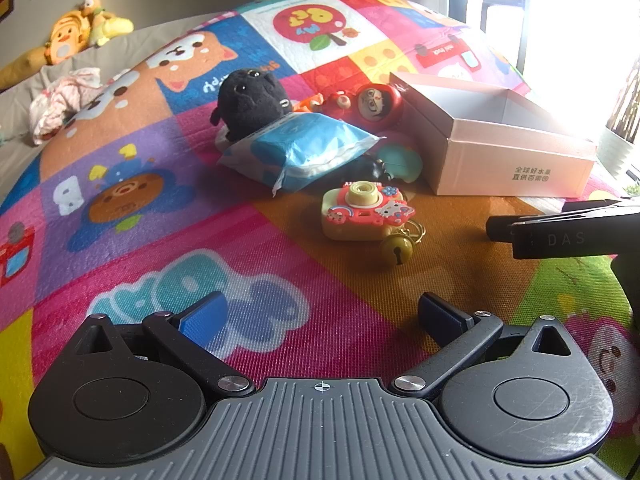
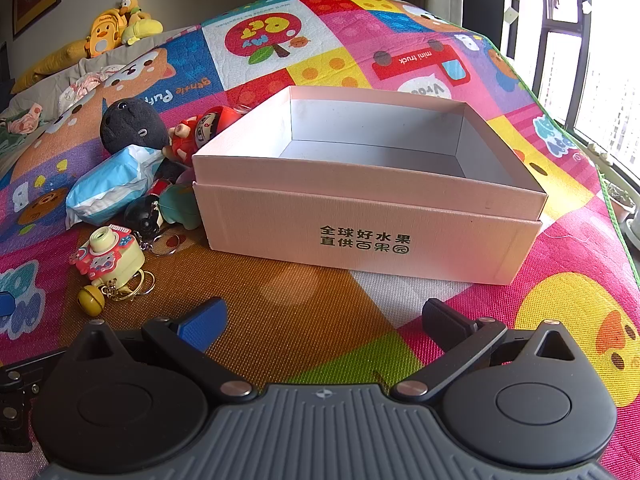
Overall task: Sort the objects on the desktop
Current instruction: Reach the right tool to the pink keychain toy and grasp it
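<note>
A bright cartoon play mat (image 2: 280, 320) covers the bed. On it an open pink cardboard box (image 2: 368, 224) stands empty at the right. Left of it lie a toy camera keychain (image 1: 358, 212), a blue tissue pack (image 1: 304, 152), a black plush (image 1: 250, 98) and a red doll (image 1: 378, 100). The left claw (image 1: 320, 316) and right claw (image 2: 322, 320) both gape wide, holding nothing.

toys (image 2: 116, 256) lie left of the box (image 2: 360, 224) on the mat (image 2: 304, 320).
</note>
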Action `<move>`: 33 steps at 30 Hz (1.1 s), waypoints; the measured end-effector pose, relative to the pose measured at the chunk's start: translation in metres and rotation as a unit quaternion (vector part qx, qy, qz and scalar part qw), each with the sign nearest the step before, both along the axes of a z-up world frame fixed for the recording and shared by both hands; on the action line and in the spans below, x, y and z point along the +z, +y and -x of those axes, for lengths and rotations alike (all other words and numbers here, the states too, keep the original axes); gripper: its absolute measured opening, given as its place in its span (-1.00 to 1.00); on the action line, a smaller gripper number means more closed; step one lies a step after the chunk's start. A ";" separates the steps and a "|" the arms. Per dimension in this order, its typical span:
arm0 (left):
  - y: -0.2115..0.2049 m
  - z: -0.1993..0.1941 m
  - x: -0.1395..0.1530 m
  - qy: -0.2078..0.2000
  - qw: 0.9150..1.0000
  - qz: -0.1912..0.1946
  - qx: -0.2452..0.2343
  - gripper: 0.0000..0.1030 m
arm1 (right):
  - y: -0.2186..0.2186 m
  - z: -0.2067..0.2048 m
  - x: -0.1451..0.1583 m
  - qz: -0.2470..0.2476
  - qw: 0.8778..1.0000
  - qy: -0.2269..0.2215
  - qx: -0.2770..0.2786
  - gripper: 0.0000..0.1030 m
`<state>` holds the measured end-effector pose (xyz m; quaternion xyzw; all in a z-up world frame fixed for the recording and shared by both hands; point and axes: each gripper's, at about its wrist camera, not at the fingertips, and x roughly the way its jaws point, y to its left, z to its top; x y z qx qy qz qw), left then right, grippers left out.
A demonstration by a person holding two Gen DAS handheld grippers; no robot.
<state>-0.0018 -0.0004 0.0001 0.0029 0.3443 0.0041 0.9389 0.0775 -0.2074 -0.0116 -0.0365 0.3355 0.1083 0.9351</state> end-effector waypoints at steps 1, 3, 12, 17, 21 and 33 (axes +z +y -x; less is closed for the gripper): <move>0.000 0.000 0.000 0.000 1.000 0.000 0.000 1.00 | 0.000 0.000 0.000 0.000 1.000 0.000 0.000 1.00; 0.000 0.000 0.000 0.000 1.000 -0.002 0.000 1.00 | 0.000 0.000 0.000 0.001 1.000 0.000 0.000 1.00; -0.001 0.000 0.000 0.000 1.000 -0.001 0.000 1.00 | 0.001 0.005 0.003 0.004 1.000 0.025 -0.010 1.00; 0.000 0.000 0.000 0.001 1.000 0.000 0.000 1.00 | -0.004 0.021 0.006 0.010 0.999 0.036 -0.001 1.00; 0.000 0.000 -0.001 0.002 1.000 0.001 0.000 1.00 | -0.007 0.040 0.007 0.012 0.999 0.044 -0.002 1.00; 0.002 -0.004 -0.002 0.017 1.000 0.002 -0.016 1.00 | -0.008 0.049 0.005 0.010 0.999 0.038 -0.007 1.00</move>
